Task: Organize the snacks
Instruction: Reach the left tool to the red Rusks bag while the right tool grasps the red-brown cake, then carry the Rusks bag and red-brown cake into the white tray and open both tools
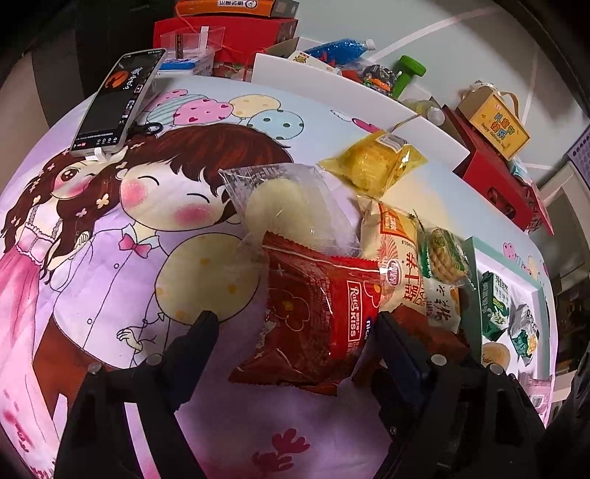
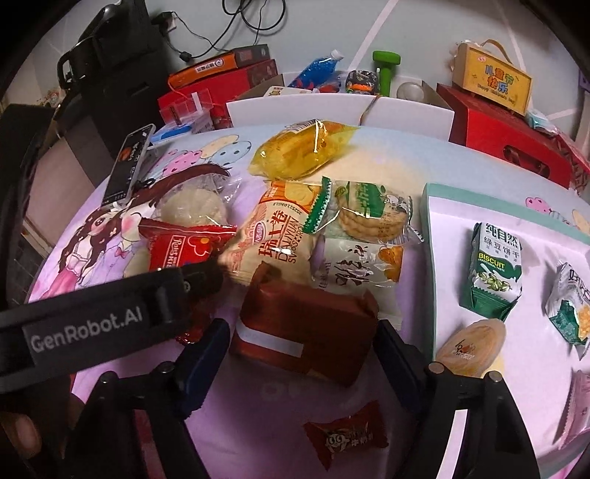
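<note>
A smartphone (image 1: pixel 117 101) stood propped on the cartoon-printed cloth (image 1: pixel 110 258), while behind it lay red gift boxes (image 2: pixel 512 143), a yellow carry-box (image 2: pixel 492 83), a green dumbbell (image 2: pixel 385 66) and a blue bottle (image 2: pixel 317 70) near black cables (image 2: pixel 236 25).

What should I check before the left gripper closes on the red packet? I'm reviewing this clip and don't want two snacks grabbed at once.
1. Left gripper open: ok.
2. Red Rust Kiss packet between its fingers: ok.
3. Packet free of neighbours: not ok, the clear-wrapped pastry and cream Swiss roll pack overlap it.
4. Right gripper clear of the left: ok, open around the brown packet.
5. Room in the white tray: ok.
6. Grip depth: cannot tell.
</note>
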Demonstrator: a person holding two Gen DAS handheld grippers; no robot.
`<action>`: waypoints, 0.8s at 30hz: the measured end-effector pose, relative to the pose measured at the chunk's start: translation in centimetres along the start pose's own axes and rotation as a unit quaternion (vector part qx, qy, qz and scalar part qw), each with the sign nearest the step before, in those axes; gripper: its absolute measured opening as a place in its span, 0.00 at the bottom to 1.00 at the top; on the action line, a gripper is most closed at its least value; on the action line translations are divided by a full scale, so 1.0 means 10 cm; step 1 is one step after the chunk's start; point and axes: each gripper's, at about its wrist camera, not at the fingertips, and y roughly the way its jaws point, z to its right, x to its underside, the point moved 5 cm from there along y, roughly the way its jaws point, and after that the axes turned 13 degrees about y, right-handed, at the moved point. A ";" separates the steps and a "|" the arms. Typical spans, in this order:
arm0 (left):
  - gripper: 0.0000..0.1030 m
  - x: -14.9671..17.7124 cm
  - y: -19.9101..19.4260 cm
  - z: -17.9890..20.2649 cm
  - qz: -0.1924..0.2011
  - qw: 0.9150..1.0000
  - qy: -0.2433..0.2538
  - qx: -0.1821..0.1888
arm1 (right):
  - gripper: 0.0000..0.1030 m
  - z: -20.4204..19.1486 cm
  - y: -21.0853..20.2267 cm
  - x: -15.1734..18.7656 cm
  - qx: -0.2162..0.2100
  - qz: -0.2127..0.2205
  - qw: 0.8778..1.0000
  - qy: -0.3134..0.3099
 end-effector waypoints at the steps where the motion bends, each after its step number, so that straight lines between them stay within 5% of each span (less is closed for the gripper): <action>1: 0.84 0.00 0.00 0.00 0.000 1.000 0.000 0.000 | 0.72 0.01 0.00 0.00 -0.001 0.000 1.000 0.002; 2: 0.84 0.00 0.00 0.00 0.001 1.000 0.001 0.000 | 0.70 0.01 0.00 0.00 -0.005 -0.002 1.000 0.004; 5: 0.56 -0.01 -0.02 0.01 0.004 1.000 -0.001 0.010 | 0.66 0.03 -0.01 -0.02 -0.009 -0.002 1.000 0.010; 24: 0.55 -0.07 -0.30 0.02 0.037 0.999 0.006 0.002 | 0.61 0.06 -0.33 -0.12 -0.023 0.027 0.999 0.022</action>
